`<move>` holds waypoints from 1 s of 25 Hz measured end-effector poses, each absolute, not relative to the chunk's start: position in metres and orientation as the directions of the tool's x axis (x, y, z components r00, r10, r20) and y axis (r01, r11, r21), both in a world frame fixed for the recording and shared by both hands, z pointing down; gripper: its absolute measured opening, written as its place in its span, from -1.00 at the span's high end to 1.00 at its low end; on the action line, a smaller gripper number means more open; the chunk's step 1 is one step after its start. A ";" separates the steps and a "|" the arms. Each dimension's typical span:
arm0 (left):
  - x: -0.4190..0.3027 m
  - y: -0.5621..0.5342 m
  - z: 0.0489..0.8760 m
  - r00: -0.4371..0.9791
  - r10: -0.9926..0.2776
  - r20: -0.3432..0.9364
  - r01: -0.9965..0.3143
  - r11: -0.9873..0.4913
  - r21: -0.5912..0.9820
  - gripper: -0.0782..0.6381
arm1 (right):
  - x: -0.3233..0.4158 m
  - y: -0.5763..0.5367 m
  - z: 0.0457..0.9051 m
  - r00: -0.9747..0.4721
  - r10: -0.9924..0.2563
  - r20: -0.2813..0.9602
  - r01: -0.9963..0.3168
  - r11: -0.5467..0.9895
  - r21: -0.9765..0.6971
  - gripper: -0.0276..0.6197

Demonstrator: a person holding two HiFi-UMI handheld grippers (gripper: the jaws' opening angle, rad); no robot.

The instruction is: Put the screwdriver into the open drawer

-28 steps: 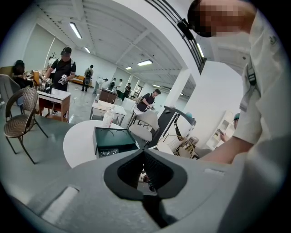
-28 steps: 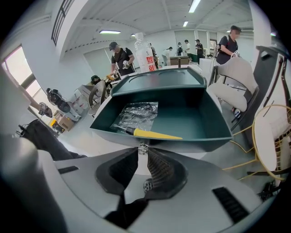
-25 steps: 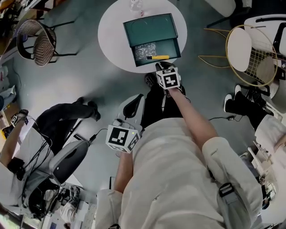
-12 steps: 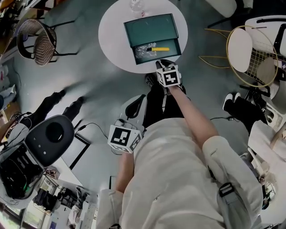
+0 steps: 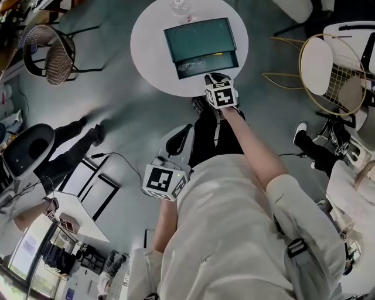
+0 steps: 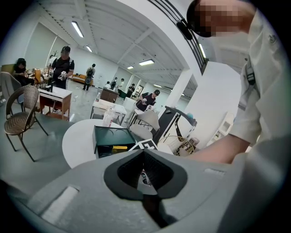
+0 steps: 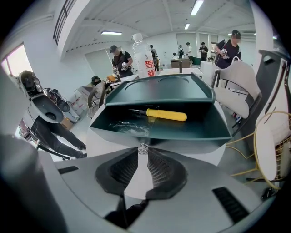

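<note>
The yellow-handled screwdriver [image 7: 166,114] lies inside the open drawer [image 7: 159,127] of a dark green box [image 5: 199,36] on the round white table [image 5: 146,47]. In the head view only a narrow strip of the drawer [image 5: 208,60] sticks out, with the screwdriver [image 5: 218,54] just visible in it. My right gripper [image 7: 143,152] is shut on the small clear drawer knob [image 7: 143,148] at the drawer front, and it sits at the table's near edge [image 5: 210,77]. My left gripper [image 5: 186,126] hangs back over the floor, shut and holding nothing [image 6: 144,154].
A water bottle [image 5: 180,7] stands behind the box on the table. A gold wire chair [image 5: 331,64] is at the right and a wicker chair [image 5: 50,53] at the left. People and desks fill the lower left of the head view.
The drawer has slid further into the box, and my right gripper has moved toward the table with it. The left gripper has stayed still. People at the left have shifted.
</note>
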State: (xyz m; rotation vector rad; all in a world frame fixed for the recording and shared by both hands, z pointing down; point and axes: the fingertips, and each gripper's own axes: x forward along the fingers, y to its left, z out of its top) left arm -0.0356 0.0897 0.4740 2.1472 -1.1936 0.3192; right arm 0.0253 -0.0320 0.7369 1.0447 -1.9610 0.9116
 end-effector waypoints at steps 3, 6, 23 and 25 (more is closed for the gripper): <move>-0.037 0.088 0.474 0.554 -0.668 0.496 -0.826 -0.370 0.425 0.75 | 0.024 -0.037 0.736 -0.410 -0.363 0.837 -0.873 0.423 -0.244 0.69; -0.035 0.087 0.475 0.554 -0.669 0.495 -0.826 -0.369 0.427 0.75 | 0.023 -0.043 0.736 -0.411 -0.366 0.835 -0.872 0.425 -0.243 0.69; -0.040 0.077 0.476 0.550 -0.665 0.505 -0.829 -0.359 0.428 0.75 | 0.012 -0.075 0.737 -0.419 -0.378 0.826 -0.869 0.430 -0.244 0.69; -0.042 0.075 0.476 0.550 -0.666 0.504 -0.829 -0.360 0.429 0.75 | 0.010 -0.078 0.737 -0.417 -0.377 0.827 -0.870 0.428 -0.243 0.69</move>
